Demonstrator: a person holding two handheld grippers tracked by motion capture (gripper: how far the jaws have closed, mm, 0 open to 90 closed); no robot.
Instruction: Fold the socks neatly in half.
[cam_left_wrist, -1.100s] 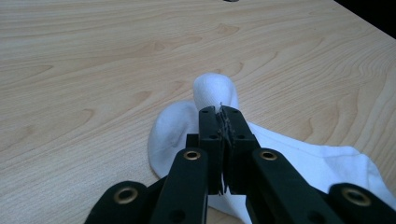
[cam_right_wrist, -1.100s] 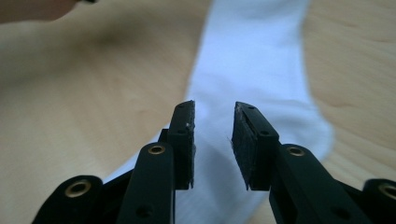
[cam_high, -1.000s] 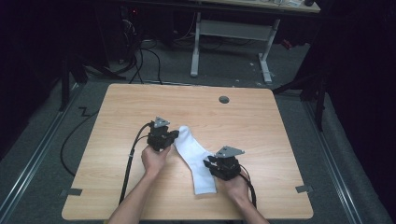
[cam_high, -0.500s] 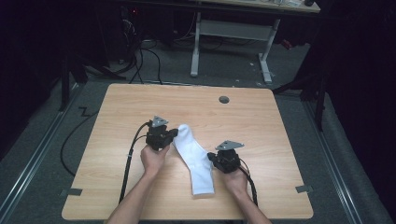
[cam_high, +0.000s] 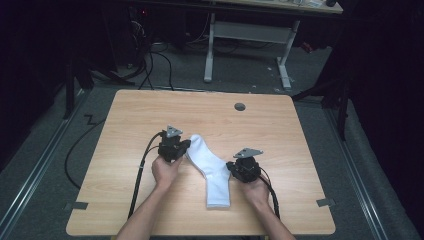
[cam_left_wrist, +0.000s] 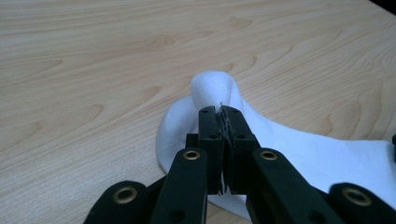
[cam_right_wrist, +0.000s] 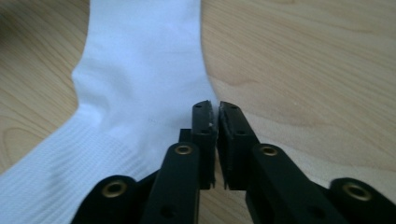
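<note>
Since a second ago your right gripper slid slightly right along the white sock; its jaws, just reopening a crack, pinch the sock's right edge mid-table. Farther left, your left gripper stays clamped on the sock's far end.

**Sock between two grippers at the near middle of the table**

A sock lies flat on the table, bent, its one end toward the far left, its other toward the person. The left gripper sits at the sock's far-left end, the right gripper at its right edge by the bend. A round hole lies near the table's far edge, well apart from them.
</note>
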